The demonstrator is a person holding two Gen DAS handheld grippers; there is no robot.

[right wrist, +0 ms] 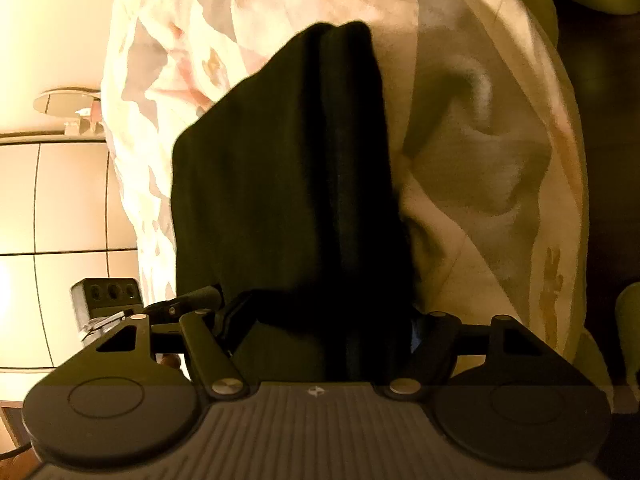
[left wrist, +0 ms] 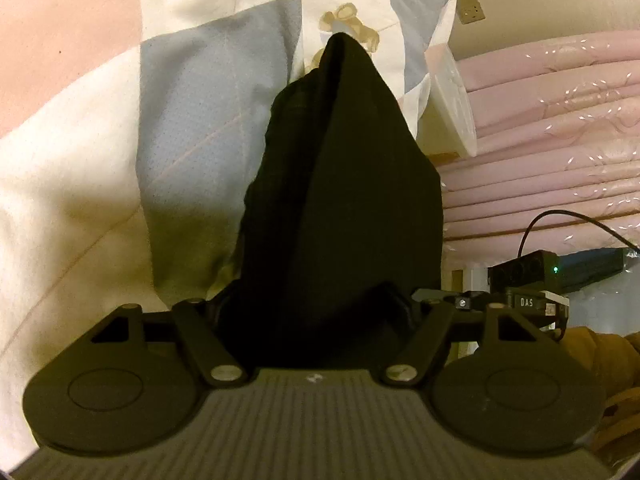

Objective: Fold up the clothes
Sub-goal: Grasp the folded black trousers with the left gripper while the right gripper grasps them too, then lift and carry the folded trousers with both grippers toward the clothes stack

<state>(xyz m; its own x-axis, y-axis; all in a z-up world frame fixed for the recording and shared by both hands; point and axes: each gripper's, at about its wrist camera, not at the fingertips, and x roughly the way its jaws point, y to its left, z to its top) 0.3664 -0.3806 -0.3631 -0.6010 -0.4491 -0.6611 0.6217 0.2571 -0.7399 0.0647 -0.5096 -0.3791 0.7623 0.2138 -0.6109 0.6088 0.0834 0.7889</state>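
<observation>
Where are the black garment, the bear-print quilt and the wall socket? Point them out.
black garment (left wrist: 340, 184): left wrist view, middle of the hanging cloth.
bear-print quilt (left wrist: 208, 92): left wrist view, blue patch.
wall socket (left wrist: 471, 9): left wrist view, faceplate.

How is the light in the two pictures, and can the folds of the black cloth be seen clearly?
Left wrist view: warm, dim light; the black garment reads as a dark mass with faint folds, while the patchwork quilt is sharp; fisheye bends the pink bedding. Right wrist view: yellower; the tiled wall glares, the quilt is soft and shadowed, and the garment shows one vertical crease.
</observation>
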